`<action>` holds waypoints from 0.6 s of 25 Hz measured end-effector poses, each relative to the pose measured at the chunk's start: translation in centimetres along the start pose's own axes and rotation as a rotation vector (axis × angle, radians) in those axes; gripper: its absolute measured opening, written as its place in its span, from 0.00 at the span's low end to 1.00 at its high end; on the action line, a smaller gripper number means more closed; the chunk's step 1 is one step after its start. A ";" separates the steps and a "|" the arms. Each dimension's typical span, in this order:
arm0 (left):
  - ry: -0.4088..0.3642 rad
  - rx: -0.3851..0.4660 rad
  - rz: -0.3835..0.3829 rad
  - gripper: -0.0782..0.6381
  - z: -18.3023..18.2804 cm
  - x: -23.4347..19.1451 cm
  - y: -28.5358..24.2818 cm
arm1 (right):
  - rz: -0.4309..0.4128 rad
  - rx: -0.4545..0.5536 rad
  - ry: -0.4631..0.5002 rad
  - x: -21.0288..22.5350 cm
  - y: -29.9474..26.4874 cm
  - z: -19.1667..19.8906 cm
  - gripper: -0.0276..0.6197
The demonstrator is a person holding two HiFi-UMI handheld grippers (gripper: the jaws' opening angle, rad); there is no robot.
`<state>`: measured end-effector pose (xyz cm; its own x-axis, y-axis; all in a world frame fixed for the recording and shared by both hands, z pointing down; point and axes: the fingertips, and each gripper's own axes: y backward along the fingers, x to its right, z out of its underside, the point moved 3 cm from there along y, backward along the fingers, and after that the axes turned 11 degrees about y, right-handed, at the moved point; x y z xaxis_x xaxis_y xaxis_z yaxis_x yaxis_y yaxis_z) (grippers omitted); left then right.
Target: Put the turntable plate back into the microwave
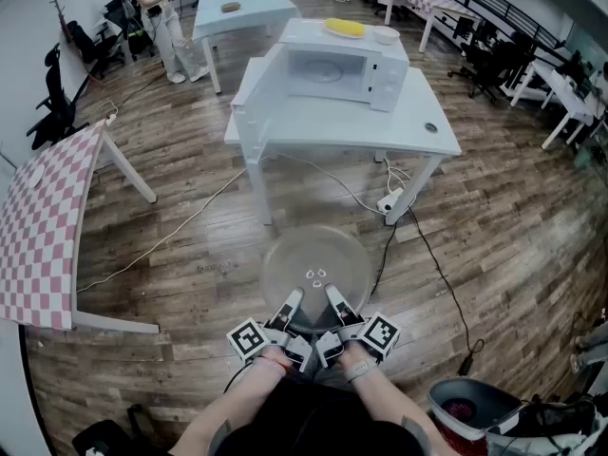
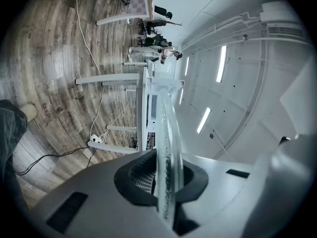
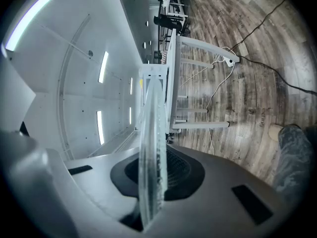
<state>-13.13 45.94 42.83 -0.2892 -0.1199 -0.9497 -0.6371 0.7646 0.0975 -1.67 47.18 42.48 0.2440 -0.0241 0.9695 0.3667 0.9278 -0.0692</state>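
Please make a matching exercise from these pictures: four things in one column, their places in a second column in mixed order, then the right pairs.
1. turntable plate
2. microwave
3. yellow thing
4. power strip

a. on the floor, by a table leg
b. on the white table
c. between the jaws of the left gripper and right gripper
d. on top of the microwave

Pairs: 1-c, 2-b, 3-d, 4-a

Left gripper (image 1: 288, 304): white fingers with black trim, and a left cube (image 1: 249, 338) with black-and-white square markers. Right gripper (image 1: 334, 298): same build, with a right cube (image 1: 378, 332). Close up, my gripper bodies are smooth grey with dark rectangular slots (image 2: 69, 211). Pads (image 2: 137, 180) are black and grid-ribbed. I wear a red band (image 1: 275, 361) on my left wrist, a grey band (image 1: 359, 371) on my right, and dark clothing (image 1: 304, 416).
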 end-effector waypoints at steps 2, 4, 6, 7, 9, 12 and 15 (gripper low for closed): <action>-0.012 -0.010 -0.009 0.15 -0.5 -0.2 -1.0 | -0.001 0.012 -0.005 0.4 -0.7 -0.6 0.11; -0.017 -0.014 -0.014 0.15 -1.0 -0.1 -2.2 | -0.003 0.017 -0.011 0.6 -1.7 -1.4 0.11; -0.015 -0.013 -0.013 0.15 -1.8 0.0 -3.6 | -0.007 0.016 -0.014 0.6 -3.1 -2.2 0.11; -0.013 -0.012 -0.011 0.15 -2.2 0.1 -4.4 | -0.009 0.016 -0.014 0.6 -3.8 -2.7 0.11; -0.014 -0.012 -0.011 0.15 -2.9 0.3 -6.0 | -0.007 0.016 -0.008 0.8 -5.2 -3.8 0.11; -0.028 -0.017 -0.009 0.15 -4.2 0.4 -8.7 | -0.008 0.019 0.004 1.0 -7.5 -5.6 0.11; -0.030 -0.024 -0.006 0.15 -5.5 0.5 -11.3 | -0.016 0.028 -0.003 1.3 -9.9 -7.2 0.11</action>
<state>-9.99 33.76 42.86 -0.2644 -0.1051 -0.9587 -0.6560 0.7482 0.0989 1.49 35.32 42.69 0.2359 -0.0376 0.9711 0.3453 0.9373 -0.0476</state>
